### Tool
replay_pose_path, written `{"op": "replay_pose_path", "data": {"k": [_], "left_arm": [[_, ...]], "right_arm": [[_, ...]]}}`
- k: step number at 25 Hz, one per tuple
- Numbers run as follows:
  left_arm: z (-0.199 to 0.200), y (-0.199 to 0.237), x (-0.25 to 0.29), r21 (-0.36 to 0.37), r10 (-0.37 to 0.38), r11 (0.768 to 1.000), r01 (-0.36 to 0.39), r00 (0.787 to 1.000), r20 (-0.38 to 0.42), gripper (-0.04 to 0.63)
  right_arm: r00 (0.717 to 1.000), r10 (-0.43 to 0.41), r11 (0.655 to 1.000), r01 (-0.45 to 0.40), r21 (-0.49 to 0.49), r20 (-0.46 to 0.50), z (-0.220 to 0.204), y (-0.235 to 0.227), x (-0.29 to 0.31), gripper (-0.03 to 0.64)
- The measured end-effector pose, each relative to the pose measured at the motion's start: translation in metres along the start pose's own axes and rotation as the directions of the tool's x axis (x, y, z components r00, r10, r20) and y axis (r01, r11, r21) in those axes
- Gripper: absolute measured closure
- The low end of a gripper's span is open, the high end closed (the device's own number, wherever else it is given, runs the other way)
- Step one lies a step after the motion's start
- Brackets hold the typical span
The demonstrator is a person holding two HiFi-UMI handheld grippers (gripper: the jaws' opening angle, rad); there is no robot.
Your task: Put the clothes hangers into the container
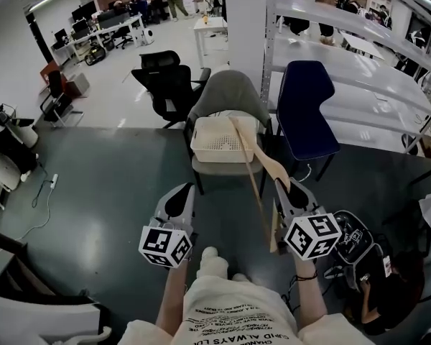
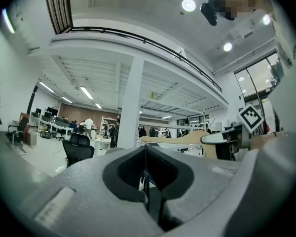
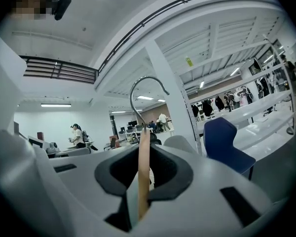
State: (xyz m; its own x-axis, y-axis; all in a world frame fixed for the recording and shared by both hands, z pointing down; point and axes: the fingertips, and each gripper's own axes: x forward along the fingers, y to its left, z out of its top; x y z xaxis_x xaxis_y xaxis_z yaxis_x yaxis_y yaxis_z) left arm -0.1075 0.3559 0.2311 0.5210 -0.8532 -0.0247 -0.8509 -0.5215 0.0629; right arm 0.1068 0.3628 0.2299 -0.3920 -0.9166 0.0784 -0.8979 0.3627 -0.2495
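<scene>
Wooden clothes hanger [image 1: 253, 177] with wire hook [image 3: 138, 90]: held on edge, centre right, near side of white basket [image 1: 201, 149] on grey chair [image 1: 230, 92]. Judged light, stiff, smooth; the flat wood is the best hold. Right gripper [image 1: 281, 190] pinches the wood. Left gripper [image 1: 185, 192] is pressed together, empty.

a dark grey, glossy floor [image 1: 93, 192] carries everything here; farther off it gives way to a paler floor. a grey chair [image 1: 226, 95] stands on the dark part, and a white perforated basket [image 1: 219, 141] sits directly on its seat, filling most of it. just beside it to the right stands a blue chair [image 1: 305, 106], to the left a black office chair [image 1: 165, 81]. a cable with a small white plug block [image 1: 53, 181] lies on the floor at the left.
</scene>
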Motion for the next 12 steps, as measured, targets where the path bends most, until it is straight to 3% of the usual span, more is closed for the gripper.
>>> {"op": "replay_pose_path", "data": {"k": [6, 12], "left_arm": [[-0.016, 0.015, 0.021, 0.027, 0.004, 1.0, -0.003, 0.999, -0.042, 0.571], [-0.024, 0.05, 0.066, -0.029, 0.004, 1.0, -0.005, 0.999, -0.051, 0.571]], "right_arm": [[1.0, 0.001, 1.0, -0.001, 0.018, -0.013, -0.009, -0.014, 0.031, 0.561], [0.999, -0.027, 0.998, 0.029, 0.061, -0.038, -0.013, -0.039, 0.082, 0.561]]}}
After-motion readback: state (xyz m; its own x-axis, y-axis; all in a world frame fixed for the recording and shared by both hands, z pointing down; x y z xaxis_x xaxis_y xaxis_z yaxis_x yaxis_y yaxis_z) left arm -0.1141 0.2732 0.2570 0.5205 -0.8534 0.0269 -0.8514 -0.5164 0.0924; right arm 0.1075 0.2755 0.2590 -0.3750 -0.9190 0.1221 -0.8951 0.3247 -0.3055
